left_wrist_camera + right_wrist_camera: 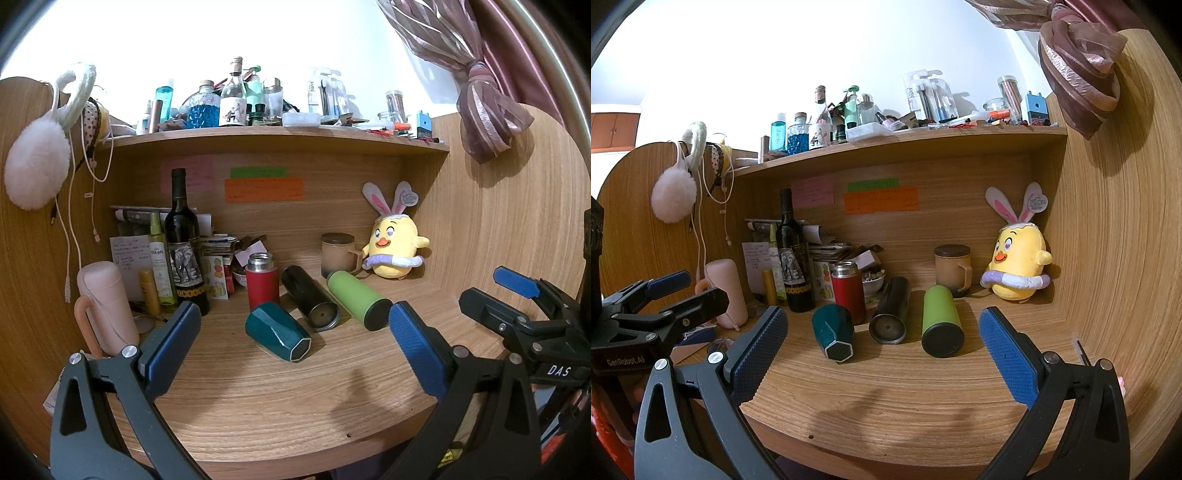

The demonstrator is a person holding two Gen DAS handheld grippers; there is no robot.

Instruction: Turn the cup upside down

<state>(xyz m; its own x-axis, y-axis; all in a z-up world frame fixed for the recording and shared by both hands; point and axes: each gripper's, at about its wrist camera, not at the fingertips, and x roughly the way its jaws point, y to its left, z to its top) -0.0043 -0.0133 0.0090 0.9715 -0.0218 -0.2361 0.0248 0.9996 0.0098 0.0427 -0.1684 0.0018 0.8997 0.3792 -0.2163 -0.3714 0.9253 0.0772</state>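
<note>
Risk first: three vessels lie on their sides close together on the desk (295, 406) — teal cup (277, 335), black tumbler (310, 300), green tumbler (359, 298) — so a wide grab at one could knock a neighbour and set it rolling toward the desk edge. The smooth round bodies may also slip in the pads during the flip. The task names no particular cup; the teal one is my guess. Left gripper (295, 347) is spread wide, holding nothing, the teal cup between its fingers but farther in, untouched. Right gripper (882, 354) is equally wide and empty, all three ahead of it.
</note>
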